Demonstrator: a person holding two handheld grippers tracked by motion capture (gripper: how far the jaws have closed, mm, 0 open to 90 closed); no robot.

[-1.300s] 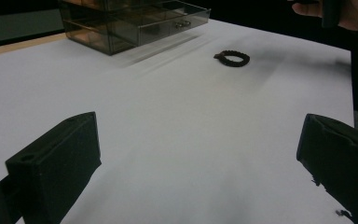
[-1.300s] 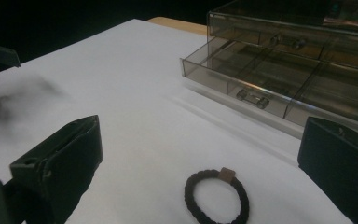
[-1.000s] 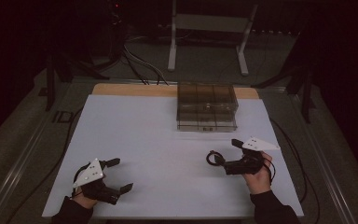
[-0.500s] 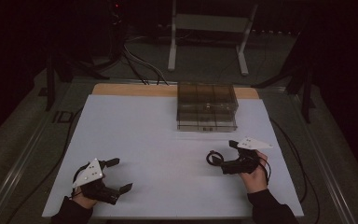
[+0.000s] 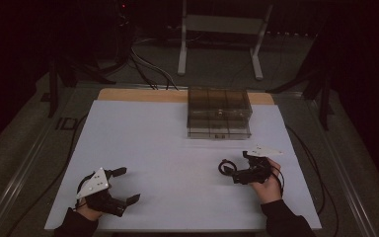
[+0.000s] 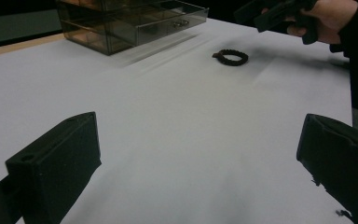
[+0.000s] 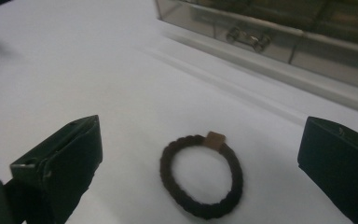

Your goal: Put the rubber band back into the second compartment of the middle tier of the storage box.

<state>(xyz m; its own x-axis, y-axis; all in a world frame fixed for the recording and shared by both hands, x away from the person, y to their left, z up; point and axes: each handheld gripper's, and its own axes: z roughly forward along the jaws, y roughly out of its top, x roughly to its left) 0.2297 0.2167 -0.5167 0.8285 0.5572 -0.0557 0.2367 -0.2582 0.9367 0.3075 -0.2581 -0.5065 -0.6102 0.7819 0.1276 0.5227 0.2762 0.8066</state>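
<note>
A dark braided bracelet (image 5: 225, 167) with a small brown bead lies flat on the white table, right of centre. My right gripper (image 5: 239, 167) is open just right of it. In the right gripper view the bracelet (image 7: 235, 175) lies on the table between the two spread jaws of that gripper (image 7: 200, 161), touching neither. My left gripper (image 5: 127, 185) rests open near the front left with nothing between its jaws (image 6: 198, 177). From the left gripper view, the bracelet (image 6: 230, 57) lies far ahead, with the right gripper (image 6: 279, 14) and its hand beyond it.
A smoked transparent drawer box (image 5: 219, 113) stands at the back centre of the white table sheet (image 5: 143, 143), its drawer handle (image 7: 247, 37) facing the bracelet. A metal stand (image 5: 222, 29) and cables lie on the floor beyond the table.
The right gripper has drifted slightly left, closer to the bracelet. The left gripper has stayed in place.
</note>
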